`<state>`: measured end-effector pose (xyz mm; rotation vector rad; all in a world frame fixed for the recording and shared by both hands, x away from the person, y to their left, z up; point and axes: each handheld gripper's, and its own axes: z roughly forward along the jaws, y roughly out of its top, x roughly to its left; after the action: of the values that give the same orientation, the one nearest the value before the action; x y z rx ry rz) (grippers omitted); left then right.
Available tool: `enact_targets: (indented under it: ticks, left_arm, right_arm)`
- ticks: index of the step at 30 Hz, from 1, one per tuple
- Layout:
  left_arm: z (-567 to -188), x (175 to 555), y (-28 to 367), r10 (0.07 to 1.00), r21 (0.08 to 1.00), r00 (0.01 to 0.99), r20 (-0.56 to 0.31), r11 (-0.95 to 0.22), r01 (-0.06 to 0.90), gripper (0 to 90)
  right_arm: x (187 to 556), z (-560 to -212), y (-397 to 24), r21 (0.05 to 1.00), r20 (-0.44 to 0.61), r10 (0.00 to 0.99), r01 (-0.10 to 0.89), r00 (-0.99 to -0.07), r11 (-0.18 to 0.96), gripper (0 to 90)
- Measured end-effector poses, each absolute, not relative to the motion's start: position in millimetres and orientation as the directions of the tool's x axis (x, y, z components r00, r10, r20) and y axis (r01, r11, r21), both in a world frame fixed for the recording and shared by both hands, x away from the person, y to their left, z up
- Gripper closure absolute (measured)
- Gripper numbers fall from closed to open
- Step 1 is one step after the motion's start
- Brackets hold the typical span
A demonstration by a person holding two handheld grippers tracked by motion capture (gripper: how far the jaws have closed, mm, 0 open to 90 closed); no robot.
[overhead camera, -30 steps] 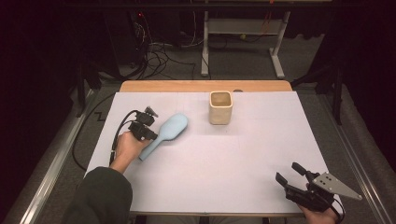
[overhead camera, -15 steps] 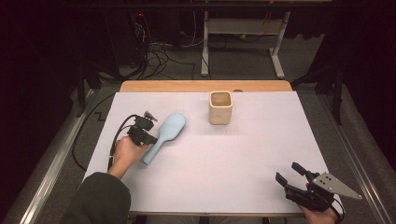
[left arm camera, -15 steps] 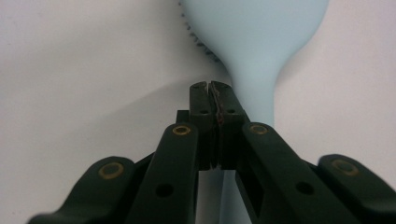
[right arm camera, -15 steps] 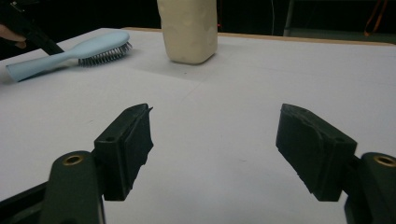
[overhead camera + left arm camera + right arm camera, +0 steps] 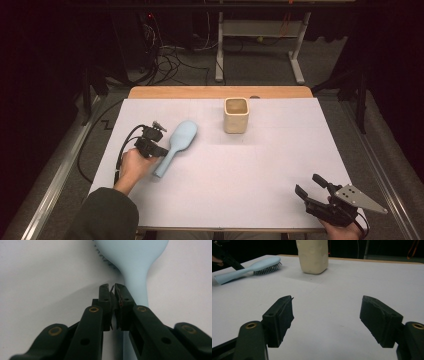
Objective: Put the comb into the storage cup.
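Observation:
A light blue hairbrush [image 5: 177, 142] lies bristles-down on the white table, its handle pointing toward the person. My left gripper [image 5: 161, 150] sits at the left side of that handle. In the left gripper view its jaws have just been opening and stand a thin slit apart [image 5: 111, 287], with nothing between them; the hairbrush [image 5: 135, 260] handle runs past behind the right jaw. My right gripper [image 5: 309, 184] rests near the front right corner, open and empty [image 5: 327, 307]. In the right gripper view the hairbrush [image 5: 249, 268] lies far off at the left.
A cream square cup [image 5: 236, 115] stands upright at the back middle of the table [image 5: 270, 165], and it rises ahead in the right gripper view [image 5: 313, 256]. A black cable trails from the left gripper over the table's left edge. Dark floor with cables and a metal stand lie beyond.
The left hand and the hairbrush have shifted slightly toward the person, and the brush has turned a little. The left jaws have parted a crack. The right gripper has not moved.

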<state>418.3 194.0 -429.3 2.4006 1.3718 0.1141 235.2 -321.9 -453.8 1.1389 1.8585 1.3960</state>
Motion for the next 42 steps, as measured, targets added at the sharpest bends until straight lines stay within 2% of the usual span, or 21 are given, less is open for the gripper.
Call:
enact_targets:
  ticks: [12,17,31,42]
  left_arm:
    - [-413,407,200,0.852,0.436,0.512,-0.112,-0.421,0.795,60.7]
    - [-414,405,193,0.837,0.443,0.533,-0.127,-0.433,0.785,55.6]
    - [-425,409,176,0.835,0.413,0.54,-0.104,-0.458,0.787,50.6]
    - [-434,412,167,0.836,0.391,0.543,-0.082,-0.474,0.789,52.1]
  right_arm:
    - [235,-454,-321,0.949,0.058,0.867,0.297,-0.494,0.106,27.7]
    - [236,-454,-321,0.949,0.056,0.867,0.297,-0.496,0.109,27.7]
    - [235,-454,-321,0.949,0.056,0.867,0.297,-0.496,0.109,27.7]
    - [236,-454,-321,0.949,0.055,0.867,0.297,-0.496,0.109,27.7]
